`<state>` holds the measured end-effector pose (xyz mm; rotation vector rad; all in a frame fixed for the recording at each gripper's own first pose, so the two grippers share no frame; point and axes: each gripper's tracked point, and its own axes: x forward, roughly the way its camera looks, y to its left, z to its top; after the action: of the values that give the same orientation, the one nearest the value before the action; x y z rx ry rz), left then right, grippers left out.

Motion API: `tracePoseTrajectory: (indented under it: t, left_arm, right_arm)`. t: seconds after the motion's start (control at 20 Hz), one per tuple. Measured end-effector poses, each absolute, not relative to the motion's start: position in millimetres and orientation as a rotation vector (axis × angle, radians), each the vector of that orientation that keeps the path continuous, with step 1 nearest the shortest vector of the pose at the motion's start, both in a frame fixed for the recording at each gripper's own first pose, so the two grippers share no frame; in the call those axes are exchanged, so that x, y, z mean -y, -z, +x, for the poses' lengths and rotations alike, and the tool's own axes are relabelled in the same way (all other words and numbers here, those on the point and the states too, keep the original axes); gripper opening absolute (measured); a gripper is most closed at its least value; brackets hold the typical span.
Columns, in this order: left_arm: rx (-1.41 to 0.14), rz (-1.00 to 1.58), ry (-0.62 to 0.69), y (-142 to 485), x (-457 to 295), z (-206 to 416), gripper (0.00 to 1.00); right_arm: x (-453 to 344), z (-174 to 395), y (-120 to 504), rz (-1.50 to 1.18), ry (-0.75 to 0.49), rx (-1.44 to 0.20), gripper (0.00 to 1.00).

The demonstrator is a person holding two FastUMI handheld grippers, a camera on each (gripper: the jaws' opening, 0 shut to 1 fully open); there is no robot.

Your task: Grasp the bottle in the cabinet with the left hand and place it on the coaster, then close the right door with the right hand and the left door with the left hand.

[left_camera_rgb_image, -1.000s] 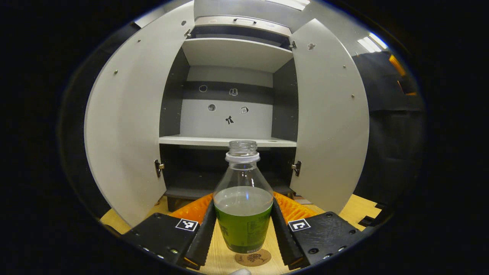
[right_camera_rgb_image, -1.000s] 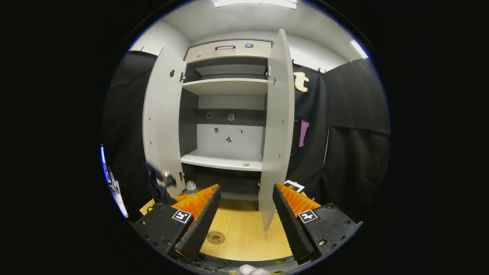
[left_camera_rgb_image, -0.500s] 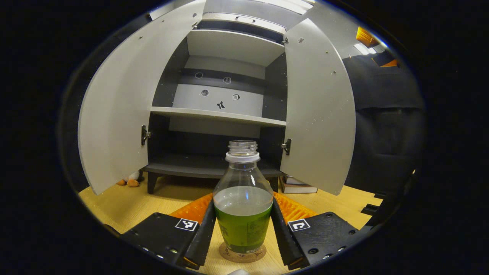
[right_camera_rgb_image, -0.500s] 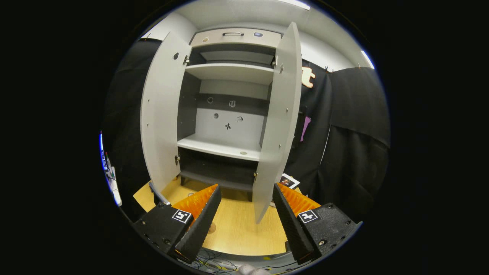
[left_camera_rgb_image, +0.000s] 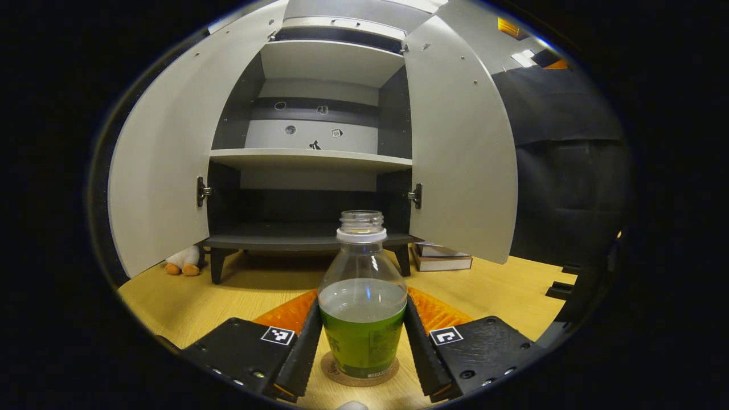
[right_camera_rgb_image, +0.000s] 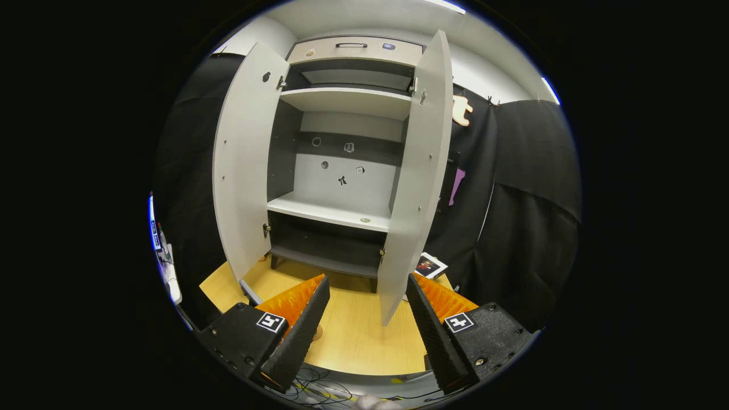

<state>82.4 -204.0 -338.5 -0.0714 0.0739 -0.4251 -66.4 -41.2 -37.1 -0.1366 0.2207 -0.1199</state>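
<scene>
A clear bottle (left_camera_rgb_image: pixel 361 319) with a green label, no cap and some liquid inside stands upright on a round cork coaster (left_camera_rgb_image: pixel 336 371) on the wooden table. My left gripper (left_camera_rgb_image: pixel 360 341) is shut on the bottle, one finger pressing each side of the label. Behind it stands the grey cabinet (left_camera_rgb_image: pixel 310 159) with its left door (left_camera_rgb_image: pixel 162 171) and right door (left_camera_rgb_image: pixel 461 148) both wide open. In the right gripper view my right gripper (right_camera_rgb_image: pixel 364 327) is open and holds nothing, back from the cabinet (right_camera_rgb_image: pixel 342 171), facing the edge of the right door (right_camera_rgb_image: pixel 413 188). The left door (right_camera_rgb_image: pixel 245 165) swings out leftward.
A small plush toy (left_camera_rgb_image: pixel 182 262) lies on the table by the cabinet's left leg. Stacked books (left_camera_rgb_image: pixel 441 259) sit under the right door, and a picture card (right_camera_rgb_image: pixel 430 265) lies beside it. Cables (right_camera_rgb_image: pixel 319 390) trail at the table's near edge. The cabinet shelves are bare.
My left gripper has come down with the bottle, which has gone from hanging just above the coaster to resting on it. The right gripper's view has shifted slightly; it stays open.
</scene>
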Motion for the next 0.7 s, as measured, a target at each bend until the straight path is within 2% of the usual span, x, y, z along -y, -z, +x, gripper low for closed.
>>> tracePoseTrajectory:
  t: [0.15,0.2,0.3,0.7]
  left_arm:
    - [-0.087,-0.064,0.399,335,200,82,0.76]
    - [-0.08,-0.058,0.393,329,199,82,0.84]
    - [-0.068,-0.041,0.379,315,197,84,0.93]
    - [-0.02,-0.054,0.398,202,196,68,0.94]
  right_arm:
    - [43,-72,33,-0.132,0.127,-0.212,0.84]
    - [46,-75,33,-0.135,0.134,-0.211,0.84]
    - [49,-80,30,-0.132,0.146,-0.203,0.84]
    - [56,-96,9,-0.08,0.155,-0.132,0.84]
